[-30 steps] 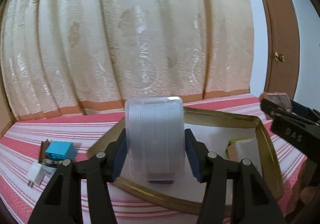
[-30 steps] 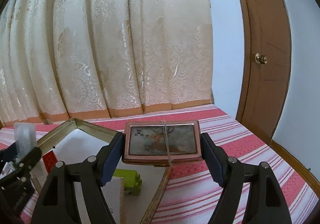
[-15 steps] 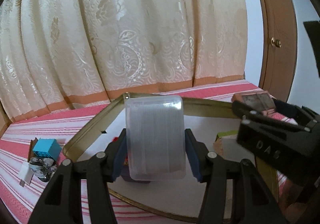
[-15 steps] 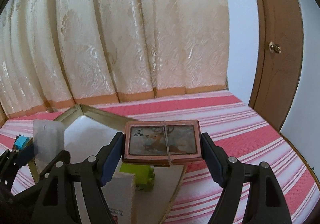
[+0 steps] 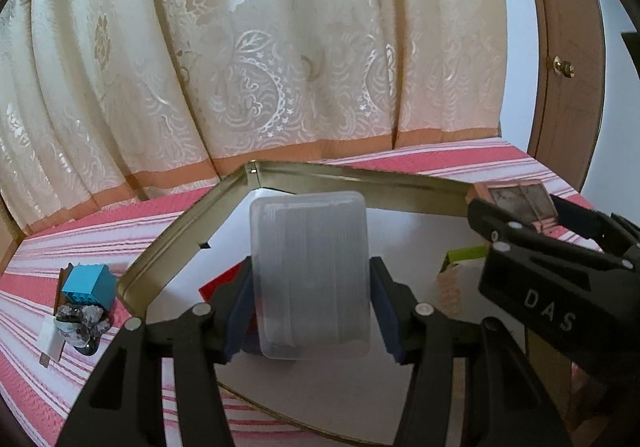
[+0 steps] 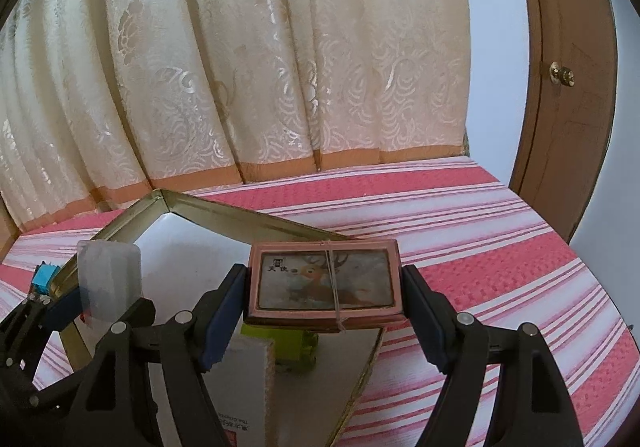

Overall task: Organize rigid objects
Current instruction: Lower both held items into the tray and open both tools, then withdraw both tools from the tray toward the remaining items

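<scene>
My left gripper is shut on a clear plastic case, held upright over the gold-rimmed tin tray. In the right wrist view that case shows at the left. My right gripper is shut on a pink box with a deer picture, tied with a thin band, above the tray's right corner. The box and right gripper also appear at the right of the left wrist view.
Inside the tray lie a green block, a white booklet and a red piece. Left of the tray, on the red striped cloth, sit a blue box, a foil-like lump and a white plug. A curtain hangs behind.
Both grippers have tilted down and moved forward over the tray; more of the tray's floor shows beneath the clear case and the pink box. Both grips are unchanged.
</scene>
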Demonstrator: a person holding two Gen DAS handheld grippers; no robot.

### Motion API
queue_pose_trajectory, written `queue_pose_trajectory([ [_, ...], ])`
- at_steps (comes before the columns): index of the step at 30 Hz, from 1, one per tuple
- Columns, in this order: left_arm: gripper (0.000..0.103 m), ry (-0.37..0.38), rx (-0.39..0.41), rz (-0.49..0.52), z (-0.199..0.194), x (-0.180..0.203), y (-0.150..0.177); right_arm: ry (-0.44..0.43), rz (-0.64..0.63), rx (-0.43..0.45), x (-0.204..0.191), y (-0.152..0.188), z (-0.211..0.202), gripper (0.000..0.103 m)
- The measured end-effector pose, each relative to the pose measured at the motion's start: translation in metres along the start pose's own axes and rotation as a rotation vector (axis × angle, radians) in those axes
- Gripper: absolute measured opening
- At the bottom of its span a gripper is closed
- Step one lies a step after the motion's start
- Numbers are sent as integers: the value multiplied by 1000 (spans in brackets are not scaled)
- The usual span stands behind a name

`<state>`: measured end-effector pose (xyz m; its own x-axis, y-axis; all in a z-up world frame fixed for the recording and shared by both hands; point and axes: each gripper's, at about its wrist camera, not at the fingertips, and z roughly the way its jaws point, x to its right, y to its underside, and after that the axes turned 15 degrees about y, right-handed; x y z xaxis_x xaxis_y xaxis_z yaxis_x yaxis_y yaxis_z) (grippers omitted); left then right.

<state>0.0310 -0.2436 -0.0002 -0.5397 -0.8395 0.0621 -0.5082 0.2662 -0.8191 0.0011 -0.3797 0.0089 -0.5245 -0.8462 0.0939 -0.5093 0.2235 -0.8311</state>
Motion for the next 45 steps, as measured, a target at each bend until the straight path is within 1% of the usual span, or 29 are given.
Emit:
queue_pose_trajectory([
  [2,56,-2,-9,-6,1,-1,0,-12,-13,-3,-3,0,0,78],
  [3,59,2,-14,-4,2,-1,0,-16,-27,-4,-5,1,0,78],
  [5,81,-5,-19,9,3,2,0,-16,-55,-4,-11,2,1,79],
  [6,87,-15,-21,17,2,4,1,-17,-63,-2,-12,3,1,81],
  [7,98,-16,-19,23,1,4,2,-20,-69,4,-13,4,0,82],
  [8,103,-11,-9,30,-1,6,2,-17,-70,11,-13,4,-1,85],
  [11,102,-4,27,51,-8,9,2,-12,-61,31,-11,4,-5,89],
  [17,102,-4,63,48,-15,6,2,0,-17,69,-2,2,-11,89],
  [21,102,-11,71,33,-17,1,2,10,54,109,12,0,-18,89],
  [27,102,-36,89,22,-23,-9,5,7,169,115,33,0,-18,89],
  [31,102,-48,98,7,-27,-16,8,13,210,128,40,2,-18,89],
  [35,103,-78,120,-3,-33,-25,9,25,210,166,39,4,-23,89],
  [37,103,-88,132,-14,-36,-30,9,46,206,194,38,6,-28,89],
  [39,102,-101,144,-21,-40,-36,10,76,208,234,38,7,-35,89],
  [42,102,-149,172,-20,-45,-45,12,95,244,299,42,11,-49,89],
  [43,102,-153,177,-23,-46,-48,13,98,260,312,43,12,-53,90],
  [44,102,-155,181,-30,-48,-50,14,100,279,323,44,14,-57,94],
  [45,102,-157,187,-43,-51,-55,15,103,293,329,44,14,-59,95],
])
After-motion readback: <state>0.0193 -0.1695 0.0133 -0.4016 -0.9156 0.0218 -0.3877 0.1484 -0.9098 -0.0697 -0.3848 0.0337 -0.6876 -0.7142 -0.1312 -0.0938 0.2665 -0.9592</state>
